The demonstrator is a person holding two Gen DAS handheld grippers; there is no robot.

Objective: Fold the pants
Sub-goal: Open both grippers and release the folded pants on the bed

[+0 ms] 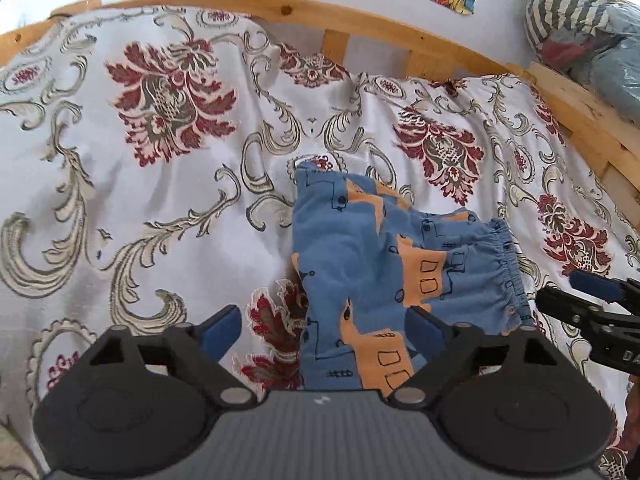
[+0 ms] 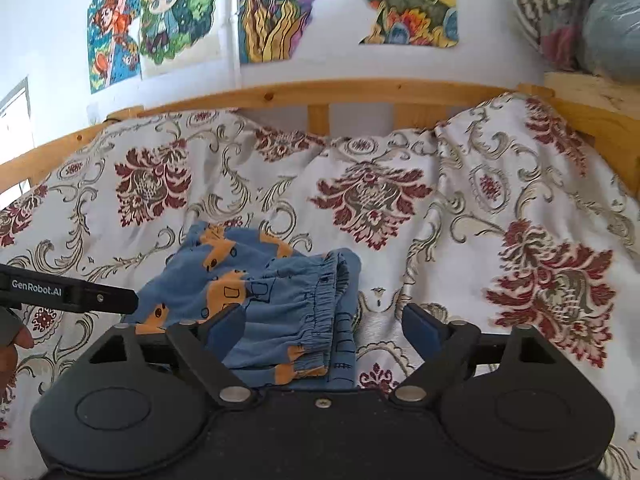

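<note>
Pants lie folded on my patterned bedspread, just below both spread, empty grippers: left gripper, right gripper. Only my right view shows the wall drawings above the bedspread.

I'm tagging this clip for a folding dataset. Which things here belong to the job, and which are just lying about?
Belongs to the job:
- blue pants, folded on the bedspread
- left gripper, fingers open
- right gripper, fingers open

Just lying about:
- wall pictures
- striped bundle
- wooden bed frame
</note>
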